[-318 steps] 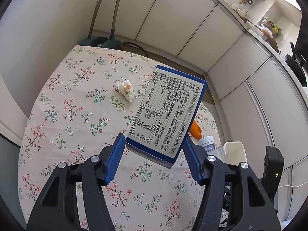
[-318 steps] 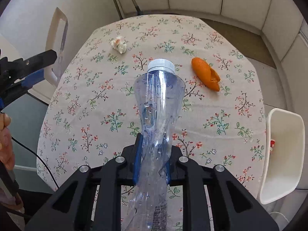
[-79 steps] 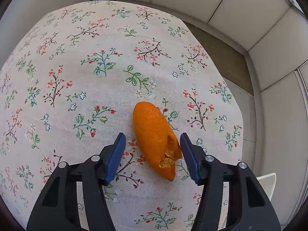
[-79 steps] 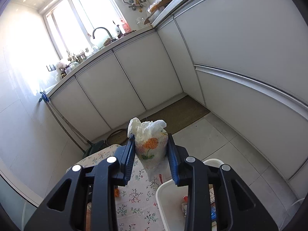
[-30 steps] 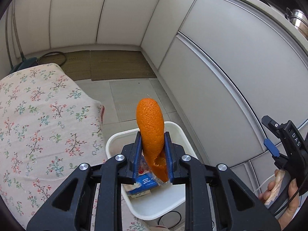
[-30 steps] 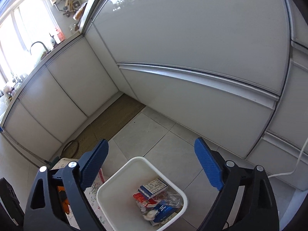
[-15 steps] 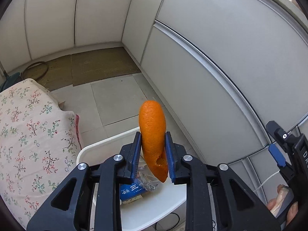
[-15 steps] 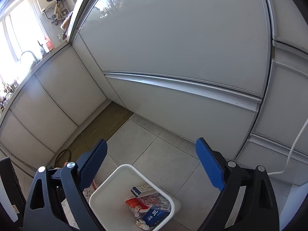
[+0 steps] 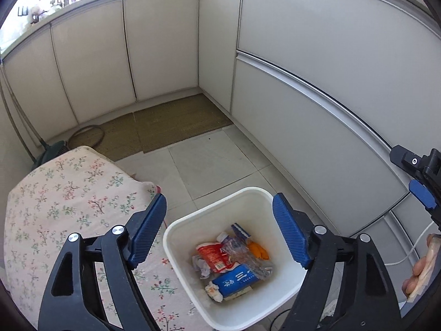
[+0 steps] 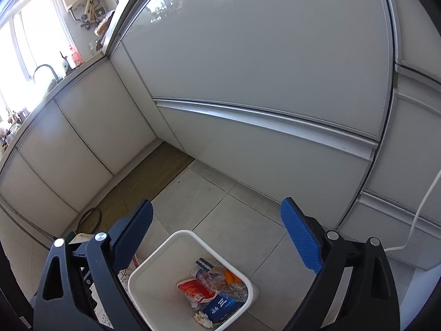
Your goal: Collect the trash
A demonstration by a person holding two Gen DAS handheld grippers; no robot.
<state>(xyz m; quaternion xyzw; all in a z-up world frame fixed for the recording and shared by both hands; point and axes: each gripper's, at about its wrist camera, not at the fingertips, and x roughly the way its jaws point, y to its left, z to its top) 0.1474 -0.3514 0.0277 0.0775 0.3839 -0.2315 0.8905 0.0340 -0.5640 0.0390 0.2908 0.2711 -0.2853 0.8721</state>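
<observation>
- Left tongs (image 9: 219, 230) stand spread wide above the white bin (image 9: 286, 300), nothing between the blue pads; the jaws have just been opening, and the orange peel (image 9: 257, 249) they carried now lies inside the bin, against its far wall.
- Right tongs (image 10: 216, 237) hang splayed just as wide and bare over the same bin (image 10: 143, 295), seen from the other side; a bare hand (image 9: 421, 267) grips their handle at the edge of the left view.
- Inside the bin: a red wrapper (image 9: 213, 256), a crushed clear bottle (image 9: 239, 253), a blue carton (image 9: 235, 278) and 2 crumpled tissues (image 9: 213, 292), all resting on the bottom with room to spare.
- The bin sits on the tiled floor (image 9: 215, 162), just beside the corner of the table (image 9: 55, 193) under its floral cloth; no trash shows on the part of the cloth in view, so the collecting looks close to done, though most of the table lies out of frame.
- Risks from here, as judged: the 2 pairs of tongs hover near each other over 1 small opening, so a careless withdrawal could knock them together or clip the rim and tip the light bin. A white cable (image 10: 421, 207) trails by the cabinets (image 10: 261, 82) on the right and could snag a swinging hand.
</observation>
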